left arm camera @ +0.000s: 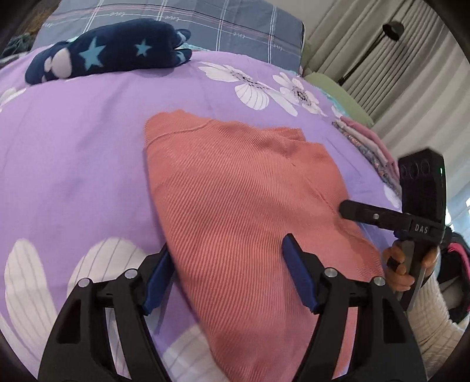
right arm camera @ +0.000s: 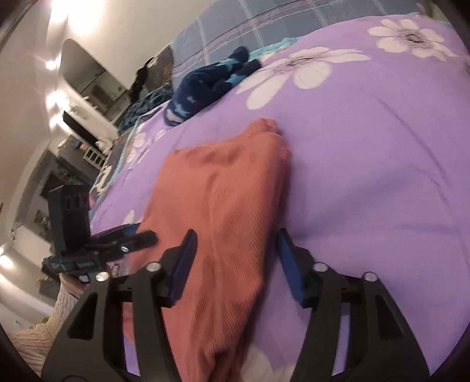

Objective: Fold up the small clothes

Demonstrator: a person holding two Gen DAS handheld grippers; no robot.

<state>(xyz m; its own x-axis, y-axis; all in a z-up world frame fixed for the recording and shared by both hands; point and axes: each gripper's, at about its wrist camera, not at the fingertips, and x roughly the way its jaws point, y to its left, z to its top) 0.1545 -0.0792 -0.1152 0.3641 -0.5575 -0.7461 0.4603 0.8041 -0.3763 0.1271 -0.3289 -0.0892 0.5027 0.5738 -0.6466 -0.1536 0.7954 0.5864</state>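
Surface: purple bedspread (left arm camera: 88,152) with big white flowers, stretched under both of your tools; a grey-blue plaid pillow (left arm camera: 223,26) sits at its far end.
Garment: the salmon ribbed garment (left arm camera: 235,211) lies flat on the bedspread, partly folded, directly beneath both grippers.
Long axis: in the left wrist view it runs from the near edge away from you, leaning towards upper left; the narrow rounded end points to the pillow, the broad end to you.
Left gripper: your left gripper (left arm camera: 229,273) stands released, blue pads wide apart, straddling the garment's near left edge without pinching it.
Right gripper: your right gripper (right arm camera: 235,264) is also unclenched; cloth lies between its pads, yet neither presses on it.
Writing: "DAS" reads in white on the right tool's body, seen from the left wrist; the pillow carries small script, seemingly "love".
Other cloth: a navy star-print garment (left arm camera: 108,53) rests near the pillow, well apart from the salmon one.
Far right: folded pink clothes (left arm camera: 370,144) are stacked at the bed's edge.
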